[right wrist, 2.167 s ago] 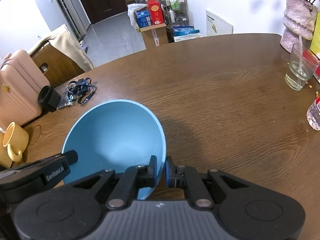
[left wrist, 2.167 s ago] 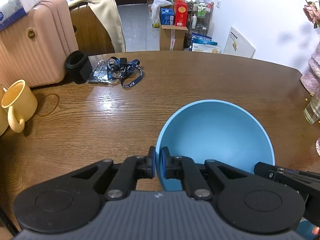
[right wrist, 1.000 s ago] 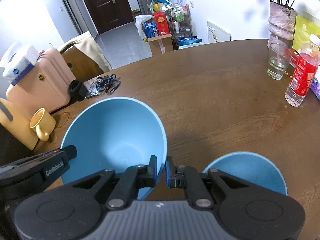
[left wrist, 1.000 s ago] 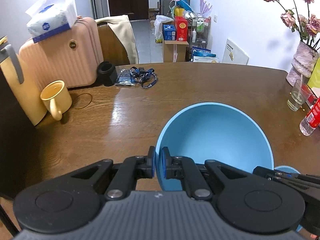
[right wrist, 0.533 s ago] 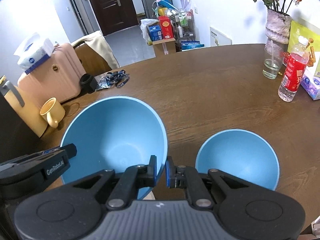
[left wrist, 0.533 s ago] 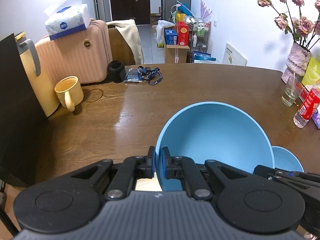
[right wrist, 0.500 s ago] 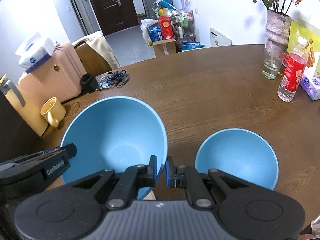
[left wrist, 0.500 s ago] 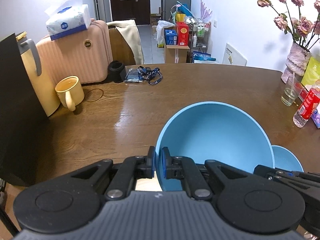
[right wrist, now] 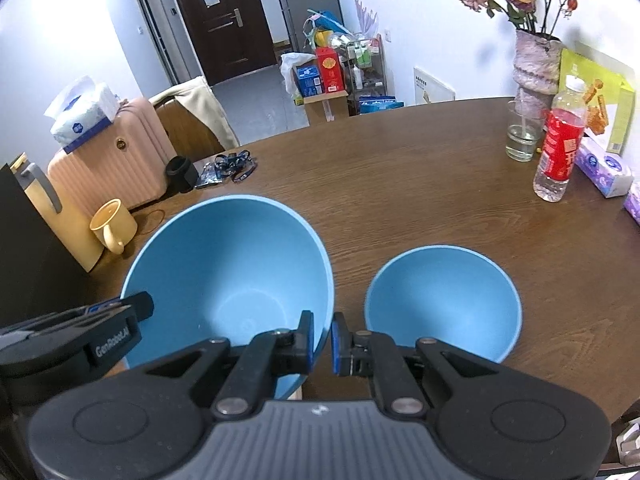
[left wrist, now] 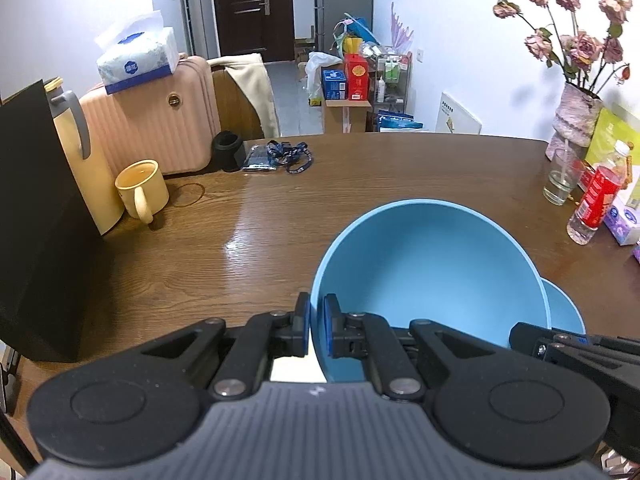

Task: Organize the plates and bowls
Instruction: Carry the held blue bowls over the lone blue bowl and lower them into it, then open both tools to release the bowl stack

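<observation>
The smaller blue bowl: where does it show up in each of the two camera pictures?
Left wrist view: only a sliver of the smaller blue bowl peeks out at lower right, behind the big blue bowl.
Right wrist view: in full at lower right, standing on the table beside the big bowl.
Shared landmark: the red-labelled bottle at the right edge of both.

White walls (left wrist: 448, 20), dark door (left wrist: 250, 8), grey floor (left wrist: 288, 92), brown wooden table (left wrist: 360, 168), pink suitcase (left wrist: 156, 120) beside it.
</observation>
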`<state>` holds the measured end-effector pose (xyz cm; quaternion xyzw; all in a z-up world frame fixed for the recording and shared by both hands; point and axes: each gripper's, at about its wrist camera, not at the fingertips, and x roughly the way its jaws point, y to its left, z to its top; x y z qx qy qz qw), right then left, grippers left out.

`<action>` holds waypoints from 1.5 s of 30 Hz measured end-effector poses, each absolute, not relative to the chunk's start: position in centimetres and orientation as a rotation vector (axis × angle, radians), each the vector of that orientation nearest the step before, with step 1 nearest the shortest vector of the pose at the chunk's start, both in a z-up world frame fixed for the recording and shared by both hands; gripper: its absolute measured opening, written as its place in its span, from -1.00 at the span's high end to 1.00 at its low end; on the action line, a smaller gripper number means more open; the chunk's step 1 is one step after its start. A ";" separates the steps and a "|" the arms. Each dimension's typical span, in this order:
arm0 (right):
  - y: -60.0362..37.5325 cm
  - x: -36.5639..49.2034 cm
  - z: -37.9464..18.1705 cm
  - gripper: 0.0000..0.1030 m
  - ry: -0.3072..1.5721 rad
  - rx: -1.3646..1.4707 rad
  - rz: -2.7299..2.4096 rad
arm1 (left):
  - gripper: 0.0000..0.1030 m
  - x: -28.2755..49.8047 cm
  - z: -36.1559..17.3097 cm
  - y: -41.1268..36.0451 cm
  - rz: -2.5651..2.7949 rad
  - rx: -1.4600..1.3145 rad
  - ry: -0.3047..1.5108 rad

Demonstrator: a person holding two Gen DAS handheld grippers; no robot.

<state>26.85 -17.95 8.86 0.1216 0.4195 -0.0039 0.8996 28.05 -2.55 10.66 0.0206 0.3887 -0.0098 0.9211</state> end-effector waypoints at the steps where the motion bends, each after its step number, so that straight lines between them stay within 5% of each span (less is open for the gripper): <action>1: -18.2 26.7 8.9 0.84 0.865 0.254 -0.011 | 0.85 27.8 10.7 -2.9 -0.024 0.046 0.796; 45: -33.1 27.2 4.4 0.84 0.890 0.383 -0.150 | 0.85 29.9 7.0 -17.4 -0.157 0.120 0.859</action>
